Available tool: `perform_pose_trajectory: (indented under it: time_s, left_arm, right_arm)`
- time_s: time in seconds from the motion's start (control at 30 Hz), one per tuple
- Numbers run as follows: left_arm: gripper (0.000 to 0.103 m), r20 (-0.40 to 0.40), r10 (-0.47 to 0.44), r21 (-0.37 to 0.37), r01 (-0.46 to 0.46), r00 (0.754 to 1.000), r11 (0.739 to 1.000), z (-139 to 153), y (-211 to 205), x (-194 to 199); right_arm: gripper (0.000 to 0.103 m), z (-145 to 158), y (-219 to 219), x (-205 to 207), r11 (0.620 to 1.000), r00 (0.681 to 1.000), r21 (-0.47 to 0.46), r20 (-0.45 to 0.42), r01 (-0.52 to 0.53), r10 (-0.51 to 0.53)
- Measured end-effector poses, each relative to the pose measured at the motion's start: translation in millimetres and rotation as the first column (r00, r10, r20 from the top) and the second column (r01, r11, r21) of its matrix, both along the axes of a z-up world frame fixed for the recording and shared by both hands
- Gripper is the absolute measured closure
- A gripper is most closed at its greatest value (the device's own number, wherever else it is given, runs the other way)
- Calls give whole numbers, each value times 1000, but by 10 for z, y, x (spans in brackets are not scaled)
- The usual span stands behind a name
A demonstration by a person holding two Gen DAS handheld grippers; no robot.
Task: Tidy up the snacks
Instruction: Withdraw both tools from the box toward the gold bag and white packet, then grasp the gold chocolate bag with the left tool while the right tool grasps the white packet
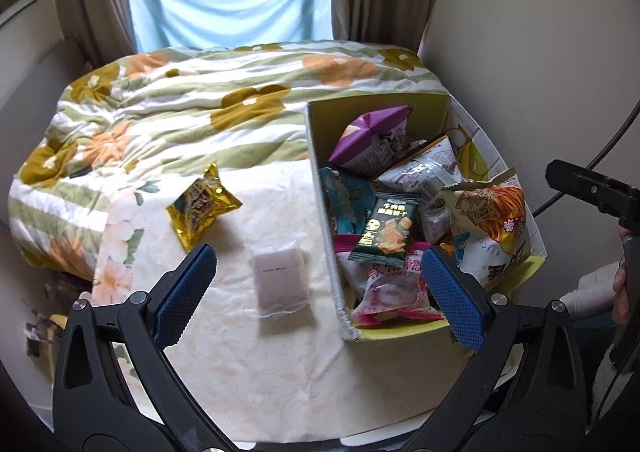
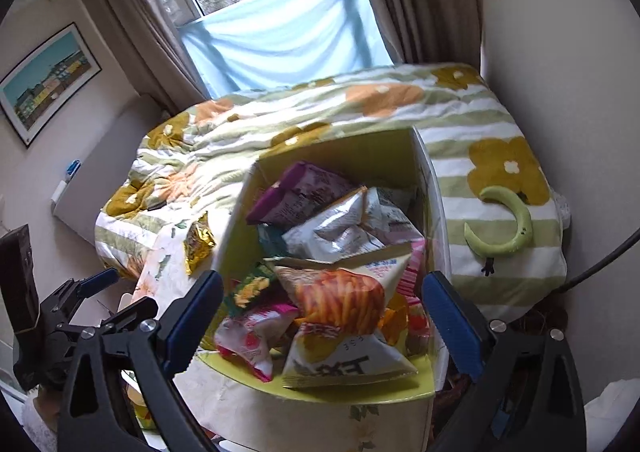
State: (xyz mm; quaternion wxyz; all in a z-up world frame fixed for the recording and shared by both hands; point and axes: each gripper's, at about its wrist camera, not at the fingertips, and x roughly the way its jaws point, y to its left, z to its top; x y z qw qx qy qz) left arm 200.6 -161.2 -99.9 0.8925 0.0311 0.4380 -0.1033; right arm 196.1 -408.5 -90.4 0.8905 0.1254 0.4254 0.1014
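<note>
On the bench: cloth-covered, against the bed [image 1: 200, 99].
Box [image 1: 320, 211]: at the right edge, open-topped, heaped with snack packets; orange fries bag [image 2: 340, 300] on top.
Gold packet [image 1: 202, 205]: left of the box, towards the far edge.
Clear pouch [image 1: 282, 280]: mid-bench, just beside the box.
Left tongs [image 1: 320, 294]: spread wide, empty.
Right tongs [image 2: 322, 328]: spread wide over the box, gripping nothing.

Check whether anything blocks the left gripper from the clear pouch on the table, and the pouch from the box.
Nothing visible blocks the open left gripper from the clear pouch; bare tablecloth lies between. Toward the box, only its left wall stands in the way, so the pouch likely has to go over that. The gold packet lies off to the side.
</note>
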Motion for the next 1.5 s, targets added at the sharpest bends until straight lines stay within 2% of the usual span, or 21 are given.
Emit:
perform_pose_trajectory:
  time_s: [0.23, 0.37, 0.57, 0.87, 1.13, 1.3, 1.5]
  left_arm:
    - [1, 32, 39, 1, -39, 999, 999, 139, 486, -182]
    - [1, 41, 52, 12, -53, 998, 999, 125, 855, -220]
    - [1, 8, 31, 6, -31, 999, 1000, 54, 1414, -51]
    - [1, -24, -131, 18, 132, 991, 991, -67, 2007, 443]
    - [1, -72, -291, 18, 293, 954, 956, -396, 2217, 1061]
    - [1, -122, -399, 20, 404, 909, 914, -814, 2081, 1470]
    - [1, -169, -471, 14, 479, 866, 877, -1329, 1824, 1837]
  right_arm:
    - [4, 314, 437, -214, 997, 994, -62, 96, -38, 44]
    - [4, 377, 814, -245, 993, 988, -75, 119, -89, 98]
    - [4, 232, 1434, -196, 992, 989, -55, 97, -111, 116]
    - [4, -169, 2342, -29, 995, 996, -68, 45, -68, 71]
    - [4, -698, 2784, 186, 991, 998, -129, -27, 47, -51]
    - [4, -1085, 2919, 334, 965, 989, -225, -37, 134, -145]
    - [5, -1508, 2928, 494, 938, 965, -263, -69, 225, -251]
